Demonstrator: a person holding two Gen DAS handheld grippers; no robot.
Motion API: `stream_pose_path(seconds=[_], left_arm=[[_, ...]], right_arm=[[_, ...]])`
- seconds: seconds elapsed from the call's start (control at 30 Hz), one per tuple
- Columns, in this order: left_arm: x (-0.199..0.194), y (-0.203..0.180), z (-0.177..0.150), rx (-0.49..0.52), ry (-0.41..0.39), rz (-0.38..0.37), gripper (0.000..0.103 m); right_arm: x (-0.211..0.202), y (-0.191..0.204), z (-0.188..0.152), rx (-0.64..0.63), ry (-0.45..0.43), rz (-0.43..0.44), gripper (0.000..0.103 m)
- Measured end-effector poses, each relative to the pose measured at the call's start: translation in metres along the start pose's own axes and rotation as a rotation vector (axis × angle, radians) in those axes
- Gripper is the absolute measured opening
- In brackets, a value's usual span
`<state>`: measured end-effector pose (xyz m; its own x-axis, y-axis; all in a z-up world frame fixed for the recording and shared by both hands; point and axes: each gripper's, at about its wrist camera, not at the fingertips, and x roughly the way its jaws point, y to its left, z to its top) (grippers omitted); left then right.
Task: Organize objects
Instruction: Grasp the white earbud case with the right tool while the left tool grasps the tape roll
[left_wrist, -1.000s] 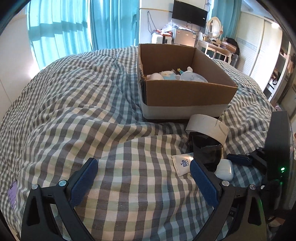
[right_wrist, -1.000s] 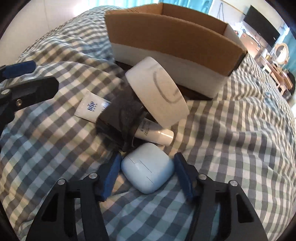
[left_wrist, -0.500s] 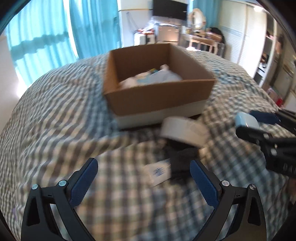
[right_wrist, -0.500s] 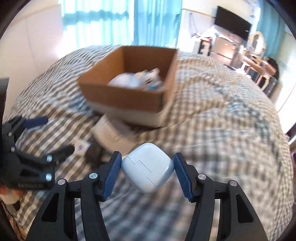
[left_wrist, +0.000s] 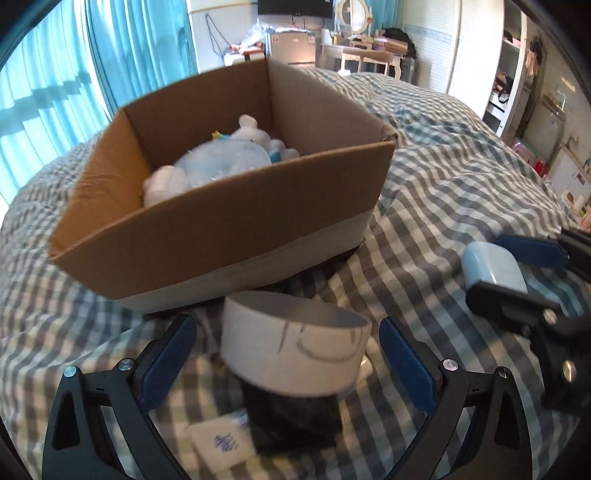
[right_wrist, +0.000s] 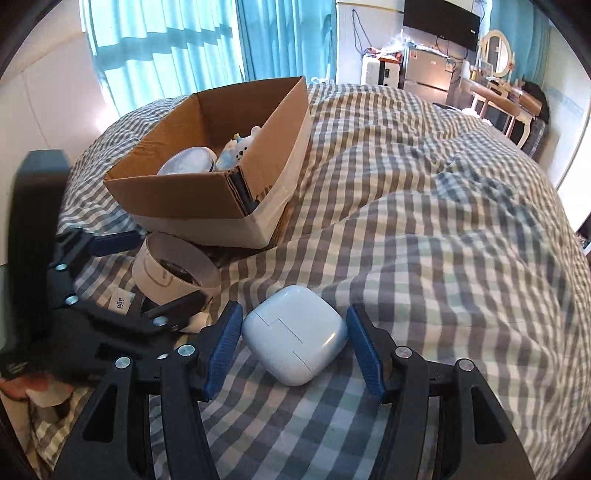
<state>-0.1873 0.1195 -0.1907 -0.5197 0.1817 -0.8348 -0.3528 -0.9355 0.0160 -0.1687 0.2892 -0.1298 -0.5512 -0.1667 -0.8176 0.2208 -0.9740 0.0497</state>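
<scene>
Two grippers hang over the checked bedspread (right_wrist: 424, 229). Left gripper (left_wrist: 288, 362): jaws wide apart, flanking the white paper band (left_wrist: 295, 354) without touching it; a sachet (left_wrist: 221, 441) lies below. Cardboard box (left_wrist: 221, 229) behind holds a plush toy (left_wrist: 221, 162). Right gripper (right_wrist: 294, 341): pads clamped on the pale blue earbud case (right_wrist: 295, 341), raised off the bed.

Both grippers tilted downward.
The black left gripper with blue pads (left_wrist: 286, 360) gapes wide; the matching right gripper (right_wrist: 294, 345) pinches a pale-blue rounded plastic case (right_wrist: 295, 345).
</scene>
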Motion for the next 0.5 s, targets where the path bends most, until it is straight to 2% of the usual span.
stream_pose_path(seconds=[0.1, 0.13, 0.17, 0.37, 0.5], left_arm=[[0.009, 0.0, -0.001, -0.001, 0.02, -0.015, 0.095], [0.011, 0.0, -0.002, 0.0, 0.029, -0.02, 0.086], [0.013, 0.0, -0.002, 0.002, 0.039, -0.023, 0.083], [0.004, 0.007, -0.003, -0.027, 0.01, -0.036, 0.083], [-0.018, 0.011, -0.002, -0.053, -0.041, -0.056, 0.083]], right_arm=[[0.003, 0.001, 0.0, -0.001, 0.006, 0.006, 0.058], [0.004, 0.001, -0.002, -0.003, 0.009, 0.005, 0.058], [0.005, 0.001, -0.002, -0.007, 0.011, 0.003, 0.058], [0.004, 0.006, -0.003, -0.02, 0.011, -0.018, 0.058], [0.001, 0.005, -0.002, -0.024, -0.001, -0.03, 0.058]])
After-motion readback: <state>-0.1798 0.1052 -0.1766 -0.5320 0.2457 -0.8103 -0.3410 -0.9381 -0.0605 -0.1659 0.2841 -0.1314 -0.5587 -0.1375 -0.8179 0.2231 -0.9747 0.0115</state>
